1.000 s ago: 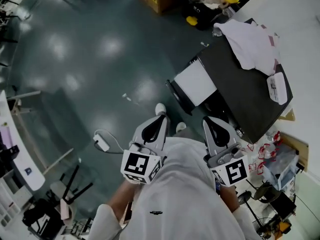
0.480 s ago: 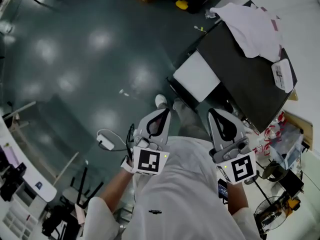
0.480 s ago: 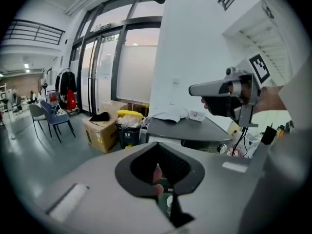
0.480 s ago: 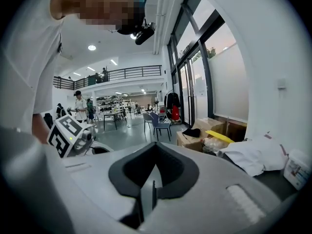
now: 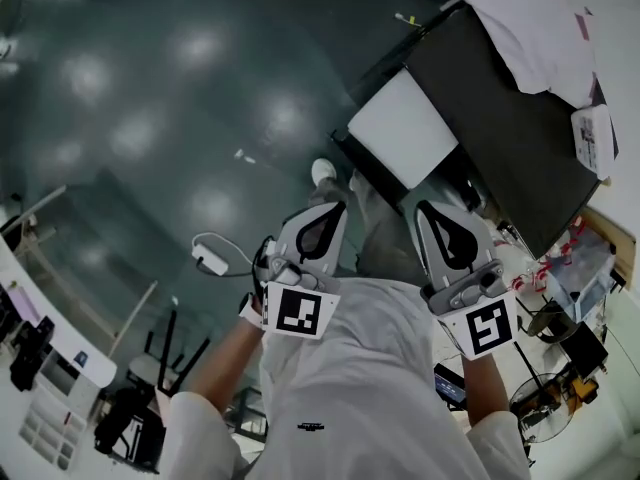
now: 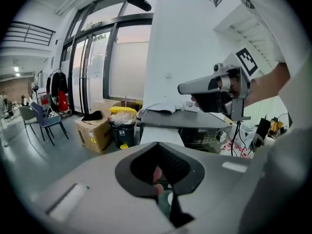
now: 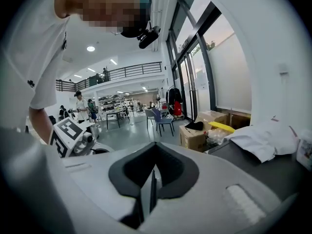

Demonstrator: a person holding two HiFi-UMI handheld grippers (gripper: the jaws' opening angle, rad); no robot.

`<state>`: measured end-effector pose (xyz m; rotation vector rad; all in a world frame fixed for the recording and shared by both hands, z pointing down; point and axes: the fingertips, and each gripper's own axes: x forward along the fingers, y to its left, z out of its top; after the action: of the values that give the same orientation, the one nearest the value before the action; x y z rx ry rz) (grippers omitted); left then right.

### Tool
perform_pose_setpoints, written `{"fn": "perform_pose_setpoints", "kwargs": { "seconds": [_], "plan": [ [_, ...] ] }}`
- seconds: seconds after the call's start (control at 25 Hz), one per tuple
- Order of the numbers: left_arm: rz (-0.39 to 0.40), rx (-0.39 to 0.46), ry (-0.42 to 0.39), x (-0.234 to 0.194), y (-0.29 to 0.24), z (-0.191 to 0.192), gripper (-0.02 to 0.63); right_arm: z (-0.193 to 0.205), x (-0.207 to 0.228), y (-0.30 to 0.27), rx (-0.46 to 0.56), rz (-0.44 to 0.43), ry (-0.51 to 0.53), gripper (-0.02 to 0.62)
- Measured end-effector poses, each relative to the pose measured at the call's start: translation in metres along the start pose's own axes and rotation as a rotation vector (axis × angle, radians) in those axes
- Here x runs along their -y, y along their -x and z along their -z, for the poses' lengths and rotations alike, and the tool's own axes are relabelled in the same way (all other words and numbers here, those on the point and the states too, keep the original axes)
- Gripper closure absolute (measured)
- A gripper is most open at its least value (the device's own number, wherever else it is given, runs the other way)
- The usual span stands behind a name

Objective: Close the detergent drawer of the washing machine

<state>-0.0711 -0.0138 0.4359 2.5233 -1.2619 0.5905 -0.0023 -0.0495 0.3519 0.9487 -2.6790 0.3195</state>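
The washing machine point(image 5: 505, 118) has a dark top and stands at the upper right of the head view. Its white detergent drawer point(image 5: 403, 128) sticks out of the front, toward the floor side. My left gripper point(image 5: 333, 208) and right gripper point(image 5: 427, 208) are held side by side near the person's chest, short of the machine and touching nothing. Both are shut and empty. From the left gripper view point(image 6: 163, 191) I see the drawer point(image 6: 158, 134) ahead and the right gripper point(image 6: 214, 86) beside me. In the right gripper view point(image 7: 152, 194), the machine top point(image 7: 263, 167) lies to the right.
A white cloth point(image 5: 540, 28) and a small white packet point(image 5: 594, 138) lie on the machine top. A cardboard box point(image 6: 95, 130) and a bin point(image 6: 122, 126) stand beyond the machine. A cable and plug point(image 5: 210, 261) lie on the dark floor at left. Gear and cables point(image 5: 560, 358) crowd the right.
The machine and its drawer have shifted up and right in the head view as the person steps nearer. Both grippers stay shut at chest height.
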Motion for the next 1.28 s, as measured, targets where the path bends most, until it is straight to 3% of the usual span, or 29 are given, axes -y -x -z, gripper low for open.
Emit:
{"fn": "perform_pose_setpoints", "kwargs": {
  "seconds": [0.52,0.8,1.28],
  "plan": [
    [0.058,-0.028,-0.034,-0.003,-0.047,0.048,0.591,0.060,0.010,-0.012,-0.043,0.019,-0.084,0.594],
    [0.102,-0.094,-0.058,0.008,-0.069,0.076,0.591,0.084,0.013,-0.010,-0.063,0.021,-0.132,0.594],
    [0.146,-0.136,-0.112,0.018,-0.086,0.090,0.591,0.100,0.023,-0.008,-0.048,0.055,-0.193,0.594]
  ]
}}
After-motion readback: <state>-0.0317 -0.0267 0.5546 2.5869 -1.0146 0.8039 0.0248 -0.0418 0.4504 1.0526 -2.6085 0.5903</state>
